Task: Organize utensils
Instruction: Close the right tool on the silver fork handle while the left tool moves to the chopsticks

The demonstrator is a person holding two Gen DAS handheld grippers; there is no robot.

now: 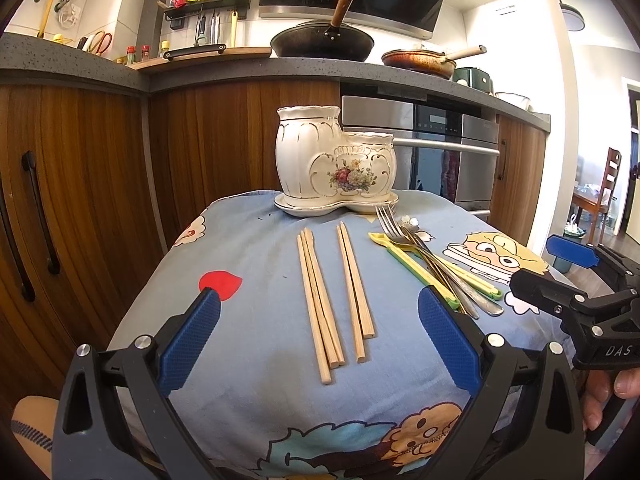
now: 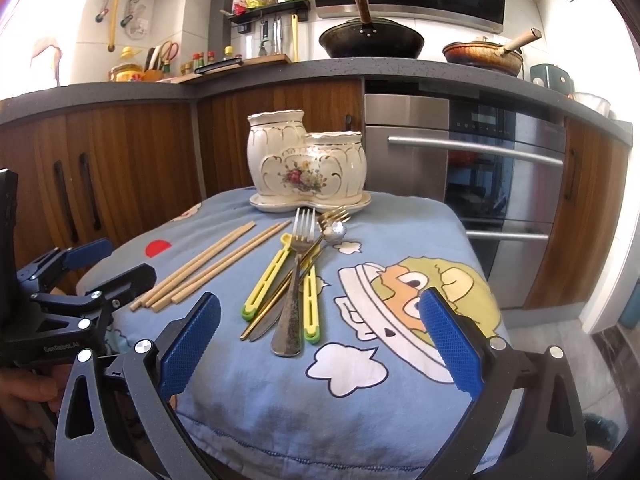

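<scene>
Several wooden chopsticks lie in two bunches on the blue cartoon cloth, right between the fingers of my open left gripper. A cream floral two-cup ceramic holder stands upright on its saucer at the table's far edge. In the right wrist view a heap holds a large silver fork, yellow-green plastic utensils, gold cutlery and a spoon. It lies just ahead of my open right gripper, which holds nothing. The chopsticks lie left of this heap.
Each gripper shows at the other view's edge: right gripper, left gripper, with a hand on the handle. Wooden cabinets, a steel oven and a counter with woks stand behind the table.
</scene>
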